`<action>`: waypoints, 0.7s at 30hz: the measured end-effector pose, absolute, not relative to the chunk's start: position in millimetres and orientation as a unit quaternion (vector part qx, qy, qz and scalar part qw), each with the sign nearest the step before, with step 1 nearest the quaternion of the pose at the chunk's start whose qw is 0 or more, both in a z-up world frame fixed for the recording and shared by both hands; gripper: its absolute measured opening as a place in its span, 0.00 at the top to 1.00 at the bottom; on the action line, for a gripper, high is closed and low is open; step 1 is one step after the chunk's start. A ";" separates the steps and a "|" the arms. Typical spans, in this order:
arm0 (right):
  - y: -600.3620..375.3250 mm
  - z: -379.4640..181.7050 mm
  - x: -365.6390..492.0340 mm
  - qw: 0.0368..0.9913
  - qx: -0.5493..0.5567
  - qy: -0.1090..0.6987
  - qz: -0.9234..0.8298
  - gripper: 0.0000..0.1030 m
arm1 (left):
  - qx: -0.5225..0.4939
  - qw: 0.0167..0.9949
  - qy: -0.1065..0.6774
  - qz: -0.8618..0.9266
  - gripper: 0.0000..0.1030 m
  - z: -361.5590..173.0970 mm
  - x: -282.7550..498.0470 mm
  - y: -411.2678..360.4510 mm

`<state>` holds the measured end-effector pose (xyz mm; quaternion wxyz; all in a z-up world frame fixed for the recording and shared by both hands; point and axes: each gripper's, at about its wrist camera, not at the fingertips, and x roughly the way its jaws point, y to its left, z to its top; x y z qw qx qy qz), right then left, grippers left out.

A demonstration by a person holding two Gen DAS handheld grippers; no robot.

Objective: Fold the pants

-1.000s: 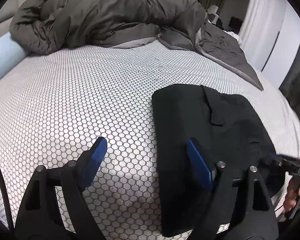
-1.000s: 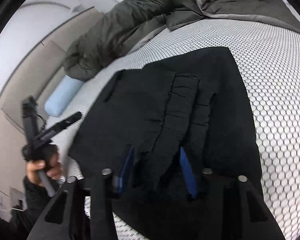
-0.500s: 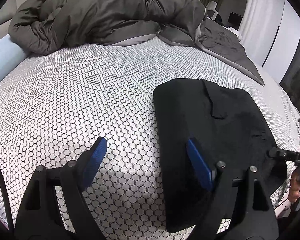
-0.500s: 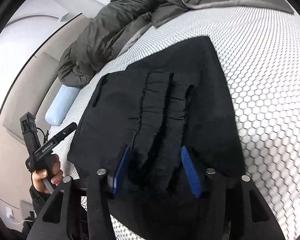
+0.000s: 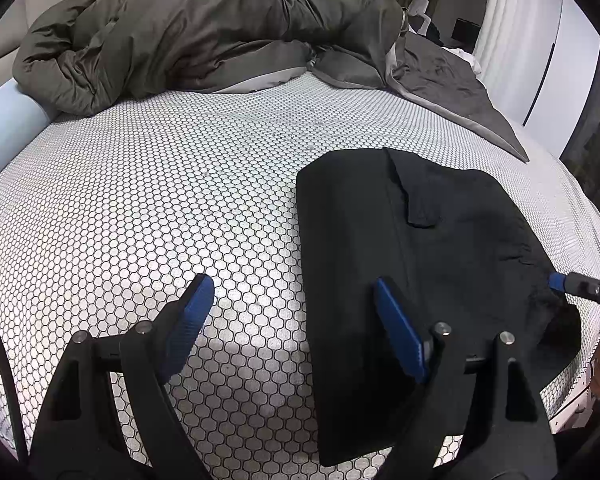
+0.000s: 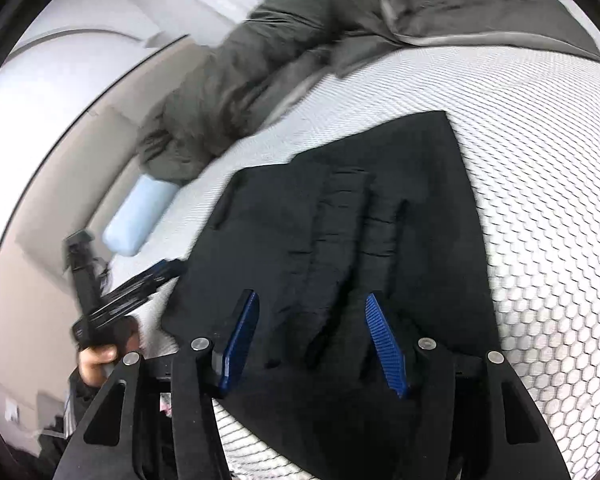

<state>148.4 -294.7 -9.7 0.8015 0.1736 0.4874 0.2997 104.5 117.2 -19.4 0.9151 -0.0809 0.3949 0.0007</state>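
Observation:
The black pants (image 5: 420,248) lie folded in a flat rectangle on the honeycomb-patterned bed (image 5: 160,220), at its near right part. My left gripper (image 5: 296,316) is open and empty above the pants' left edge; one pad is over the sheet, the other over the cloth. In the right wrist view the pants (image 6: 380,220) show their gathered waistband. My right gripper (image 6: 312,340) is open above the waistband end and grips nothing. The right gripper's fingertip (image 5: 558,280) shows at the pants' right edge in the left wrist view. The left gripper (image 6: 132,292) shows blurred in the right wrist view.
A rumpled dark olive duvet (image 5: 204,36) lies along the far side of the bed. A light blue bolster (image 5: 4,128) lies at the left end, also in the right wrist view (image 6: 140,216). A grey blanket (image 5: 452,84) drapes at the far right. White wardrobe doors (image 5: 540,40) stand beyond.
My right gripper has opened wider and drawn back a little from the waistband; its view is now motion-blurred. My left gripper stays open and has lifted back slightly. The pants lie still.

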 end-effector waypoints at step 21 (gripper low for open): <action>-300.2 -21.8 152.2 0.813 0.130 0.518 0.233 0.72 | -0.013 0.907 0.422 -0.001 0.22 -33.3 106.2 96.3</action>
